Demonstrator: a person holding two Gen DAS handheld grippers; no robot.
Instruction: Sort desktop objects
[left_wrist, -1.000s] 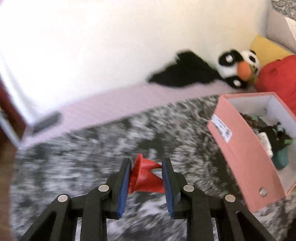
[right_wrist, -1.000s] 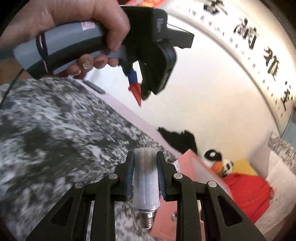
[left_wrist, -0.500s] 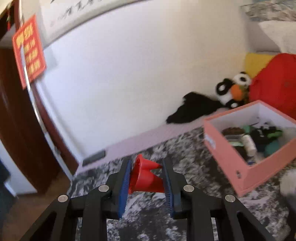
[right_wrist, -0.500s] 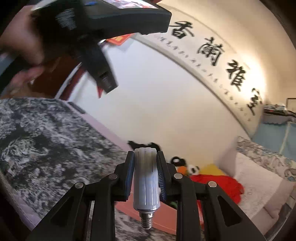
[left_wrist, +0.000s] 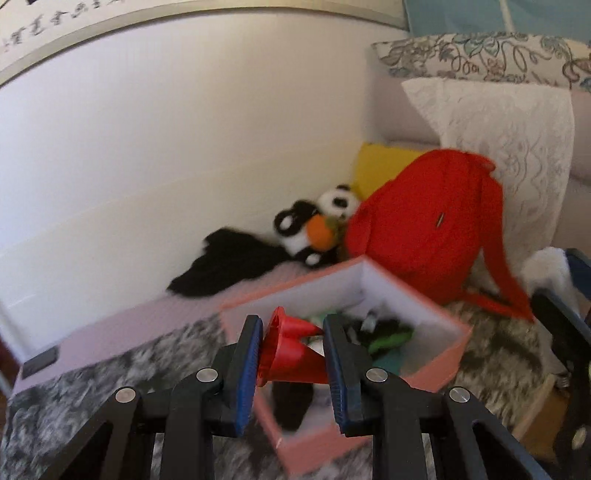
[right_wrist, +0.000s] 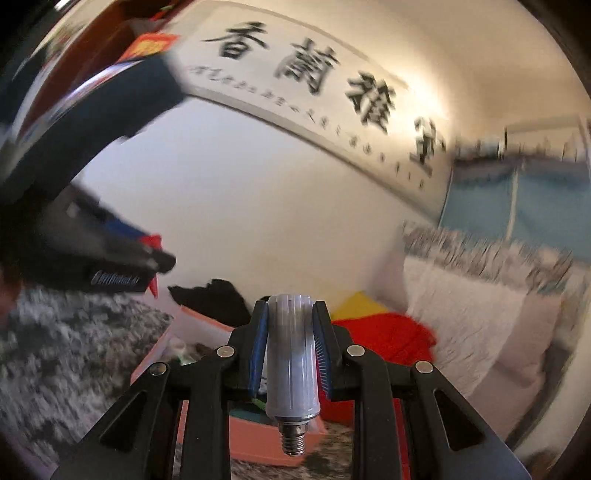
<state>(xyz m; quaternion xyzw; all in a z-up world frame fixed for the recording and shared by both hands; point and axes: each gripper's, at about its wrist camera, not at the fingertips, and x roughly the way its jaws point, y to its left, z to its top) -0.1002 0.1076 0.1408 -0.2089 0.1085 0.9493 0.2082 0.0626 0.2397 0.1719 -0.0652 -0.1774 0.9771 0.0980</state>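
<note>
My left gripper (left_wrist: 293, 354) is shut on a small red cone (left_wrist: 291, 352) and holds it over the near side of an open pink box (left_wrist: 436, 376) that has several small objects inside. My right gripper (right_wrist: 290, 343) is shut on a white LED bulb (right_wrist: 291, 362), screw base toward the camera, above the same pink box (right_wrist: 255, 439). The left gripper with the red cone (right_wrist: 154, 243) shows blurred at the left of the right wrist view.
The box stands on a grey-and-white shaggy blanket (left_wrist: 110, 373). Behind it lie a red backpack (left_wrist: 424, 229), a panda plush (left_wrist: 317, 225), a black cloth (left_wrist: 229, 266), a yellow cushion (left_wrist: 380, 166) and white pillows (left_wrist: 509, 147) against a white wall.
Both grippers have swung right toward the pink box, still holding their objects. The left gripper now hangs over the box; the right view has turned toward the pillows.
</note>
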